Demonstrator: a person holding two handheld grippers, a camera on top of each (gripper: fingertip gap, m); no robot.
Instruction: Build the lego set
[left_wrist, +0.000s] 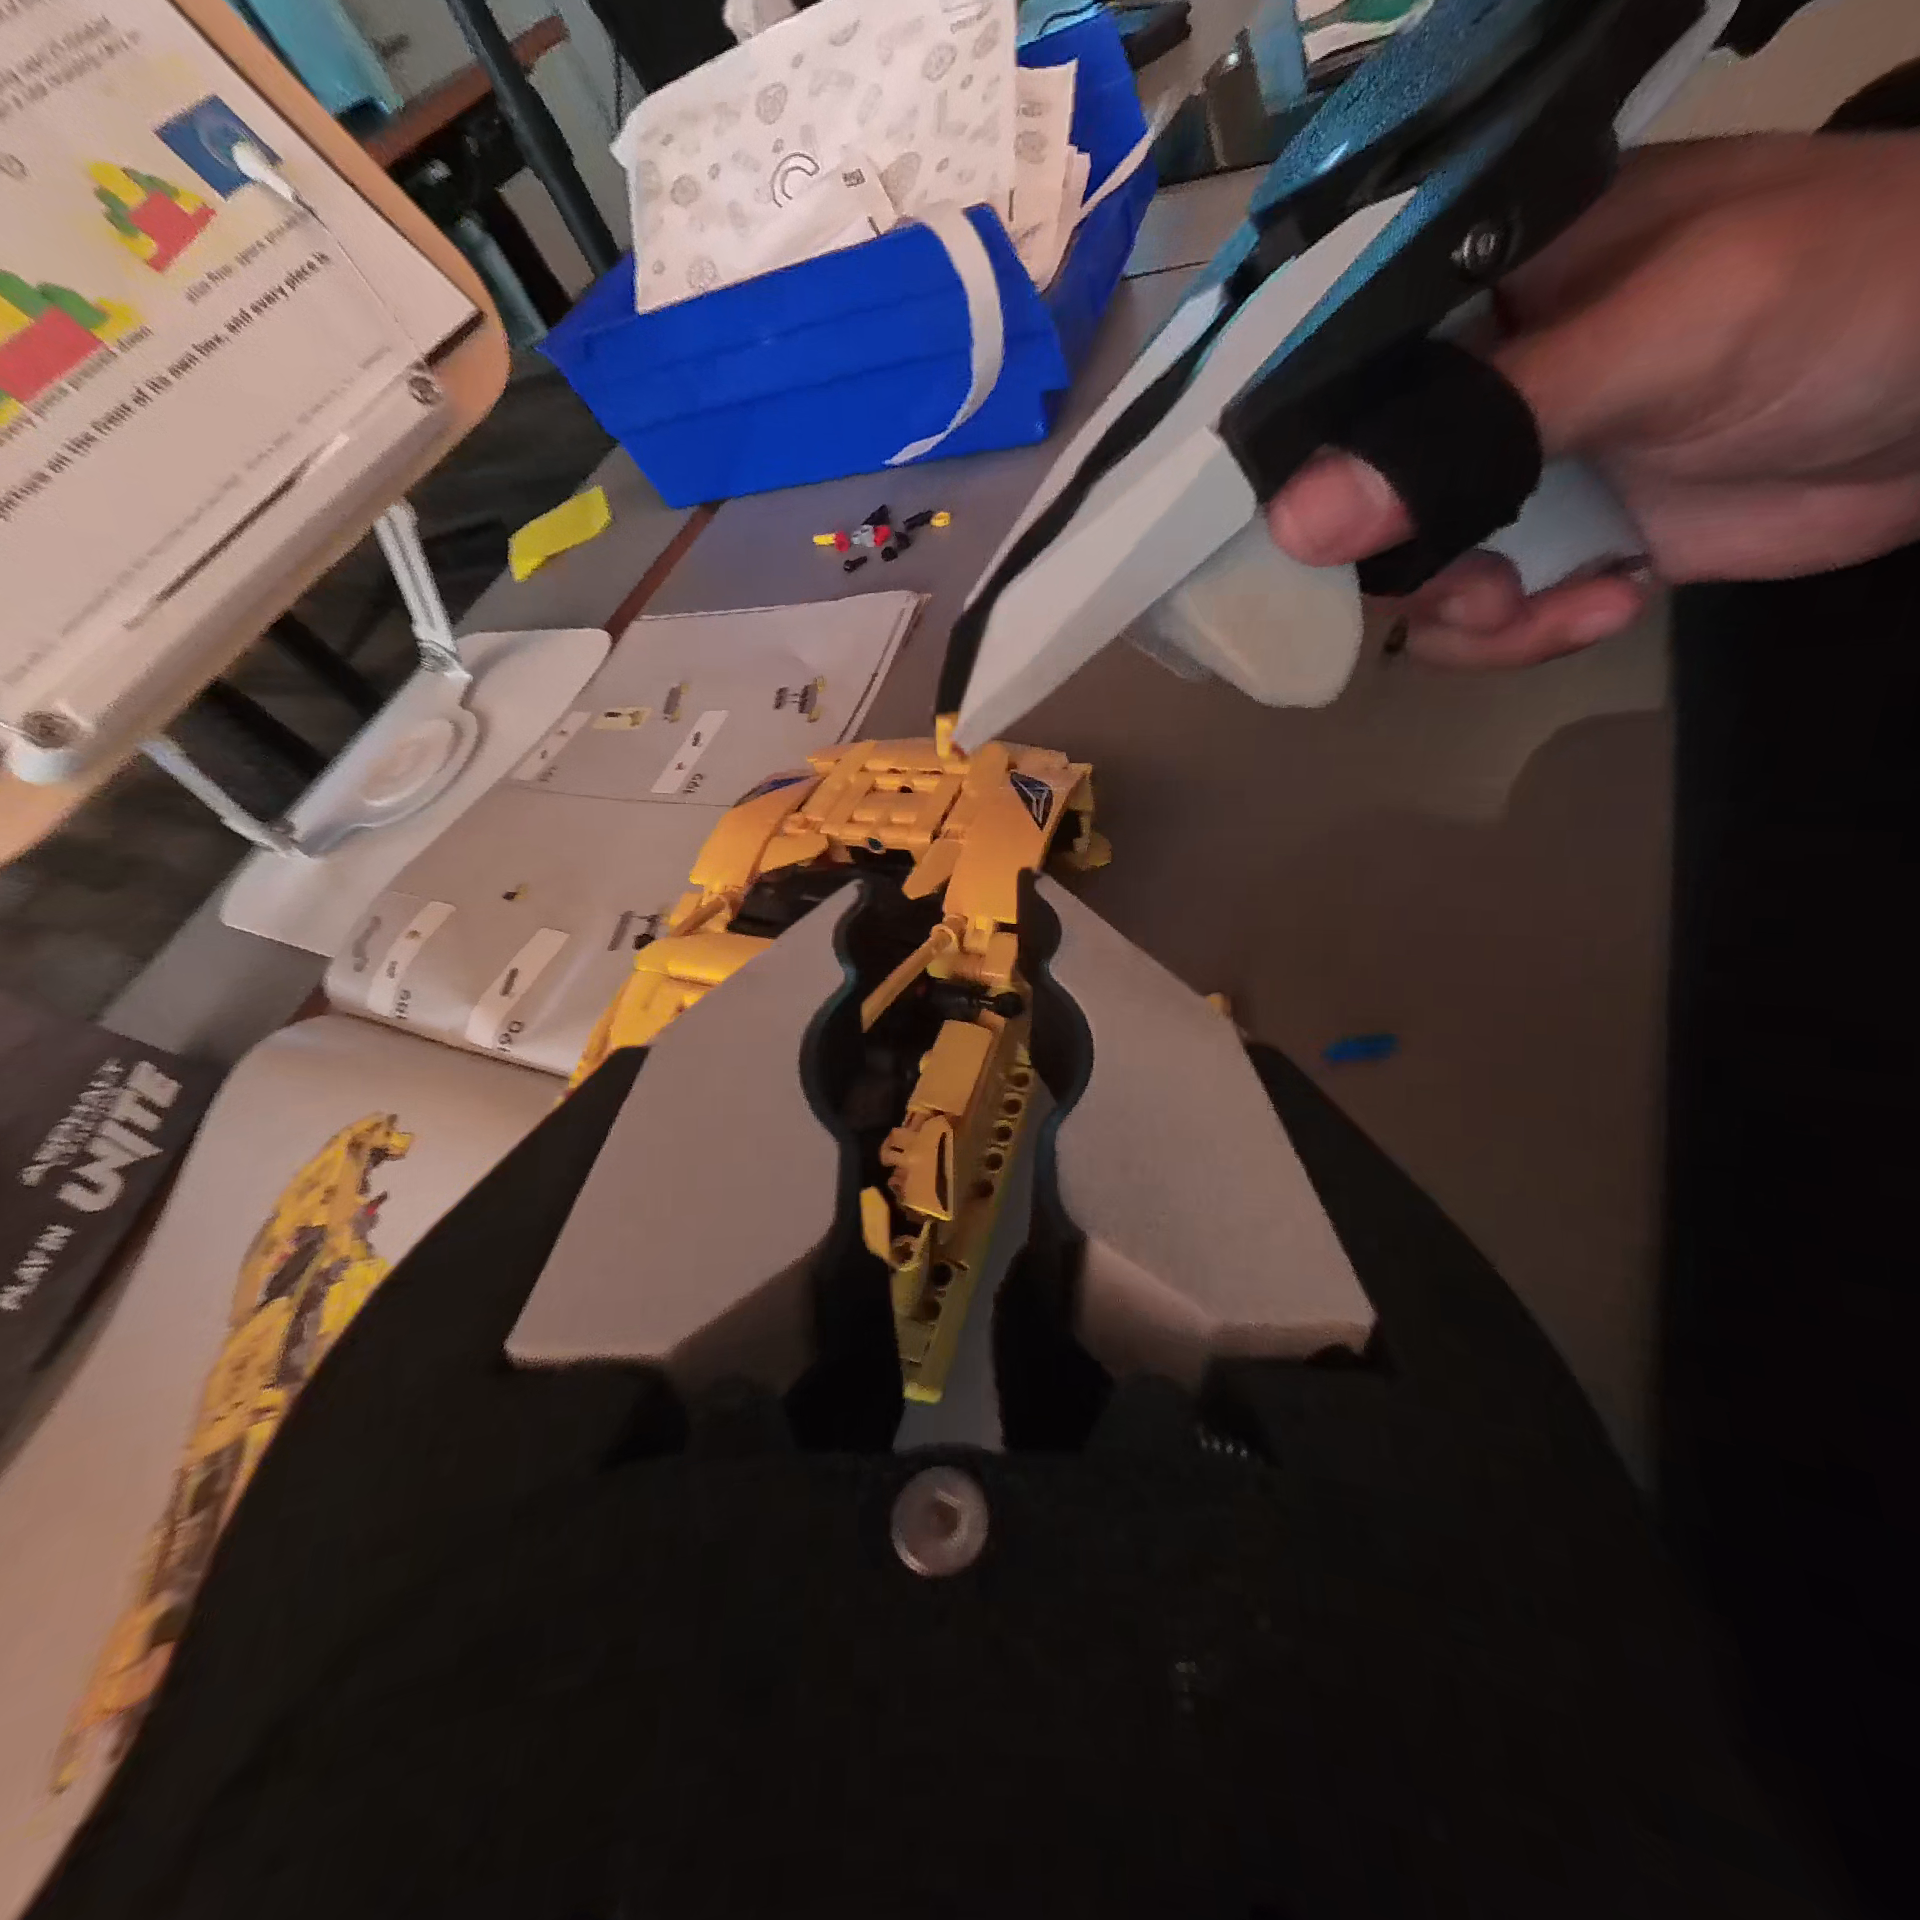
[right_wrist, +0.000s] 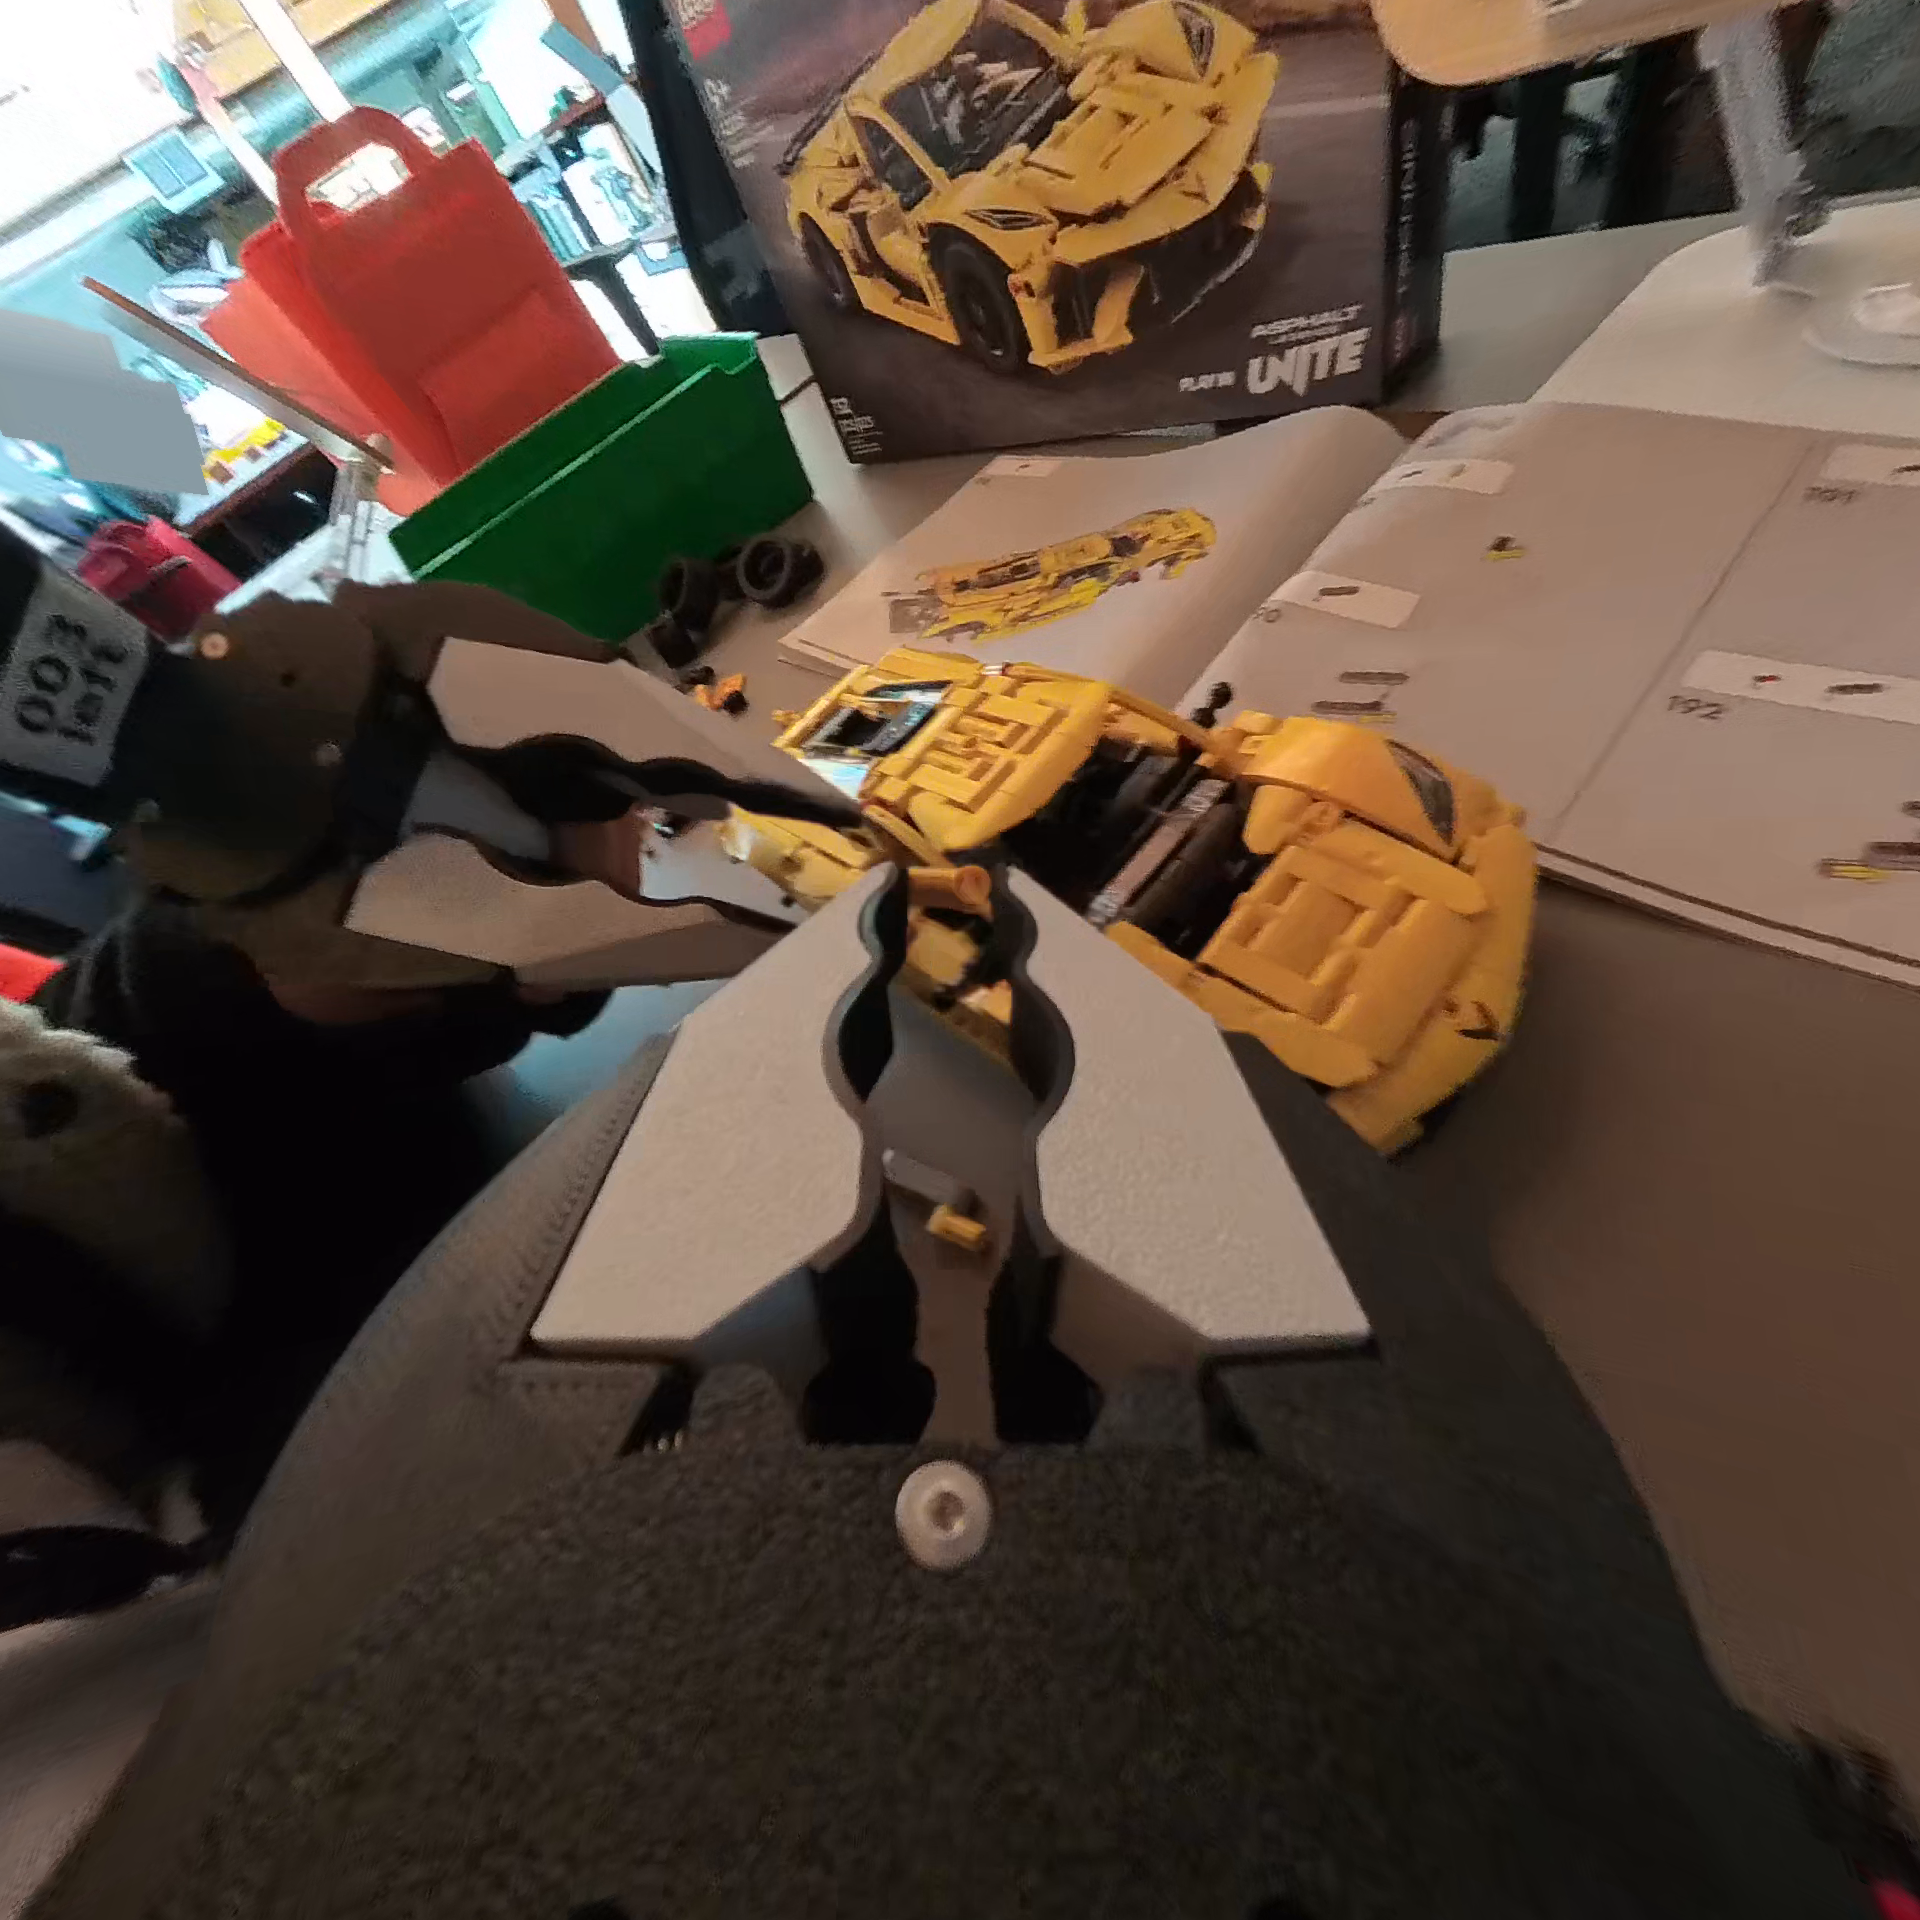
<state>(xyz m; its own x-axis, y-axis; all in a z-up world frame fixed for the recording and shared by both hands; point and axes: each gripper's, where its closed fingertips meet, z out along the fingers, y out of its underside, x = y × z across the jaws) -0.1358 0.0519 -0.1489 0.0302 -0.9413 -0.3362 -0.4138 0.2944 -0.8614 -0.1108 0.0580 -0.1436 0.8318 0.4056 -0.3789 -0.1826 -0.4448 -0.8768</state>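
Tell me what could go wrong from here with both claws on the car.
1. The right claw pinches a small yellow piece by its very tips over the yellow brick-built car; a slight twist could drop it into the open body.
2. The left claw clamps one side panel; pressing down may pop it loose.
3. The car lies partly on the open instruction booklet, so it might slide.

Left gripper (left_wrist: 940, 904) is pointing toward 12 o'clock, jaws nearly closed, gripping something between the pads. Right gripper (left_wrist: 948, 727) is coming in from 2 o'clock, tips pinched together, a hand (left_wrist: 1704, 384) squeezing its handle.
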